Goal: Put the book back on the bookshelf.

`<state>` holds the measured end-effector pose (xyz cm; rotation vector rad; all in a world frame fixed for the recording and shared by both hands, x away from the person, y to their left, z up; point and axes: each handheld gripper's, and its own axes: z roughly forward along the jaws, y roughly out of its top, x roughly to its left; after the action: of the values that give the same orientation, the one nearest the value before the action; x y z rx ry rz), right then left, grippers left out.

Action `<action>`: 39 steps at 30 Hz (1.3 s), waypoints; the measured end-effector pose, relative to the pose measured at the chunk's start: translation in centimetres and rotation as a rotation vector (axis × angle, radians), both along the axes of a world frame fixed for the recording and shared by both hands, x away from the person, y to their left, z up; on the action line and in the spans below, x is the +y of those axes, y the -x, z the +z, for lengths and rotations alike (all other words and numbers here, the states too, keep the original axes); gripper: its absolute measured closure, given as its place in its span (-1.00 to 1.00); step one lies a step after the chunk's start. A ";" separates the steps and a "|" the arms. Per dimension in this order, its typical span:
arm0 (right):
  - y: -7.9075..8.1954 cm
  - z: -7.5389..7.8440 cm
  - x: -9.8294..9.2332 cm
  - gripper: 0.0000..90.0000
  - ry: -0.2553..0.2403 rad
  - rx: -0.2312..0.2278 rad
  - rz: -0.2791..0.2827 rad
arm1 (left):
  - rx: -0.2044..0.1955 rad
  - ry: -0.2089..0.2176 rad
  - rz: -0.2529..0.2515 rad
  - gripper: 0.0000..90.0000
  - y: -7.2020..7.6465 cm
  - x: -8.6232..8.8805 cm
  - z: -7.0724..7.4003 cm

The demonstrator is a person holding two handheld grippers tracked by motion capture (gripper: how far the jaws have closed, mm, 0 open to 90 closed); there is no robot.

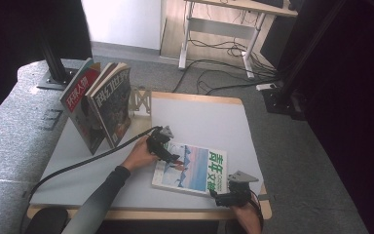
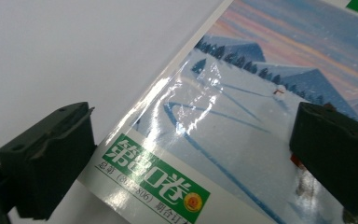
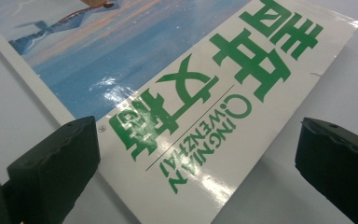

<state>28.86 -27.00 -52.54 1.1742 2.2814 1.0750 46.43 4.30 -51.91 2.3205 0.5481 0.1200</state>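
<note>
A thin, glossy magazine with a blue snowy landscape and large green Chinese characters on a white band (image 1: 191, 169) lies flat on the pale grey tabletop (image 1: 209, 119), toward the near edge and right of centre. A person works at it from two ends, probably so it can be lifted level rather than dragged.

The left gripper (image 1: 164, 146) hovers over the magazine's far left corner. In the left gripper view its jaws stand wide apart, one black pad over bare table beside the cover's edge and the other over the snow scene (image 2: 242, 116); nothing is clamped. The right gripper (image 1: 231, 194) sits at the near right corner, where the green title is printed. In the right gripper view its jaws also gape wide, straddling that white corner (image 3: 205, 112) without closing on it.

The cover is shiny and reflects the light, with a slight wrinkle near the left edge, so it looks slick and floppy.

Behind, at the table's far left, two other magazines, one red-covered (image 1: 82, 105) and one dark-covered (image 1: 111, 105), lean upright against a small metal stand (image 1: 141, 101), perhaps where this one belongs.
</note>
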 end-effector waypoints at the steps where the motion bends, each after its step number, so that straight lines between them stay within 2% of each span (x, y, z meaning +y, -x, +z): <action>1: 0.0 0.0 0.0 -1.00 0.001 0.002 0.011 | 0.000 0.000 0.000 -1.00 0.0 0.0 0.0; 6: 0.3 -0.3 0.4 -1.00 0.054 0.009 0.048 | 0.002 0.009 -0.003 -1.00 0.0 0.0 -0.1; 14: 0.2 -0.4 0.1 -1.00 0.056 0.010 0.037 | 0.004 -0.018 -0.001 -1.00 0.5 0.1 0.1; 17: 0.3 -0.2 0.2 -1.00 0.084 -0.004 0.028 | 0.005 -0.024 0.001 -1.00 0.7 0.3 0.2; 22: 0.1 -0.3 -0.2 -1.00 0.084 -0.007 -0.004 | 0.010 -0.022 -0.002 -1.00 1.4 0.9 0.2; 23: 0.1 -0.3 -0.3 -1.00 0.084 -0.008 -0.013 | 0.007 -0.033 -0.010 -1.00 1.5 1.2 0.2; 31: -0.3 -0.4 -1.0 -1.00 0.072 -0.009 -0.071 | 0.016 -0.024 -0.004 -1.00 2.5 2.1 0.2; 34: -0.7 -0.5 -1.3 -1.00 0.070 -0.016 -0.105 | 0.050 -0.038 -0.015 -1.00 2.9 2.7 0.3; 39: -1.3 -0.6 -1.7 -1.00 0.065 -0.020 -0.145 | 0.068 -0.053 -0.028 -1.00 3.6 3.3 0.4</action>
<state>30.12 -28.69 -53.10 1.2749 2.1622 0.9479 42.80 7.59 -51.48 2.3904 0.5515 0.0429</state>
